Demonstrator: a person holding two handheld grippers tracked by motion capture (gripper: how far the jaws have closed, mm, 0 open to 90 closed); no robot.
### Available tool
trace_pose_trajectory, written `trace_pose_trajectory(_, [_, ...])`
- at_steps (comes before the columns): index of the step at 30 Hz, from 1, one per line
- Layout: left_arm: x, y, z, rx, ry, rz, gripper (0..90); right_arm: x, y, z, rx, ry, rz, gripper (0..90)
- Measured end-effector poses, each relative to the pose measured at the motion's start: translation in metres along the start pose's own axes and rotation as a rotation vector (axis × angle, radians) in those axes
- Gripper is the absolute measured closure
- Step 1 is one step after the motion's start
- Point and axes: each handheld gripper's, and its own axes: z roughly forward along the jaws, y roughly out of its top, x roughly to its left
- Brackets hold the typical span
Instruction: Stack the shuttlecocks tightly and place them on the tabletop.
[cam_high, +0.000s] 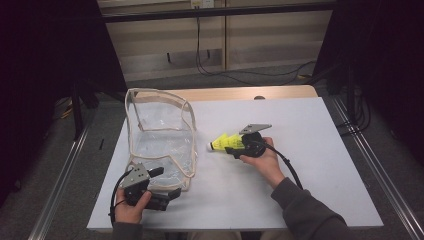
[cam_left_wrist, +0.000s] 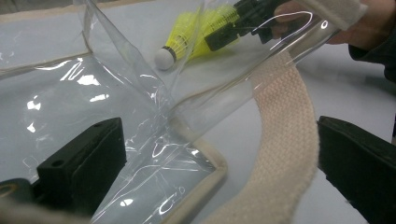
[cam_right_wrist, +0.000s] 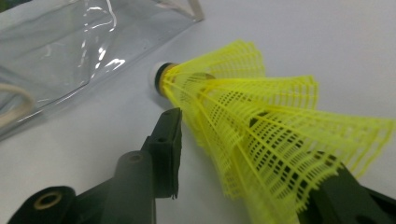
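On the white counter (cam_high: 300, 165), a clear plastic bag (cam_high: 162, 132) with cream fabric trim stands toward the left side, its mouth held up and open; nothing can be made out inside it. Just right of the bag, close to its right wall but apart from it, the right tongs (cam_high: 234, 146) hold a yellow shuttlecock (cam_high: 224, 142), its white cork tip pointing at the bag. In the right gripper view the mesh skirt (cam_right_wrist: 271, 140) sits between the two black jaws, which stand moderately apart around it; the cork tip (cam_right_wrist: 156, 77) hangs just above the counter.

At the bag's near corner, the left tongs (cam_high: 167, 182) are spread wide. In the left gripper view, the bag's trimmed bottom corner (cam_left_wrist: 212, 163) and its cream webbing strap (cam_left_wrist: 285, 140) lie between the jaws, not yet pinched.

Right of the bag the counter is bare out to its right edge; the bag's left wall stands near the counter's left edge.
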Motion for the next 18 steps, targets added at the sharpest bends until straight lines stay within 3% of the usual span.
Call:
trace_pose_trajectory(1, [0.0000, 0.0000, 0.0000, 0.000, 0.000, 0.000, 2.8, 0.0000, 0.0000, 0.0000, 0.000, 0.000, 0.000, 55.0])
trace_pose_trajectory(3, [0.0001, 0.0001, -0.0004, 0.003, -0.002, 0.001, 2.8, 0.0022, 0.0016, 0.0030, -0.006, -0.044, -0.036, 71.3])
trace_pose_trajectory(6, [-0.0001, 0.0000, -0.0004, 0.002, -0.001, -0.001, 2.8, 0.0019, 0.0036, 0.0057, -0.013, -0.049, -0.056, 78.5])
trace_pose_trajectory(12, [0.0001, 0.0000, -0.0002, 0.002, -0.002, -0.001, 2.8, 0.0002, 0.0059, 0.0057, -0.008, -0.021, -0.069, 80.1])
trace_pose_trajectory(18, [0.0001, -0.0002, -0.0003, -0.001, -0.004, 0.000, 2.8, -0.0007, 0.0076, 0.0010, -0.009, 0.019, -0.053, 80.4])
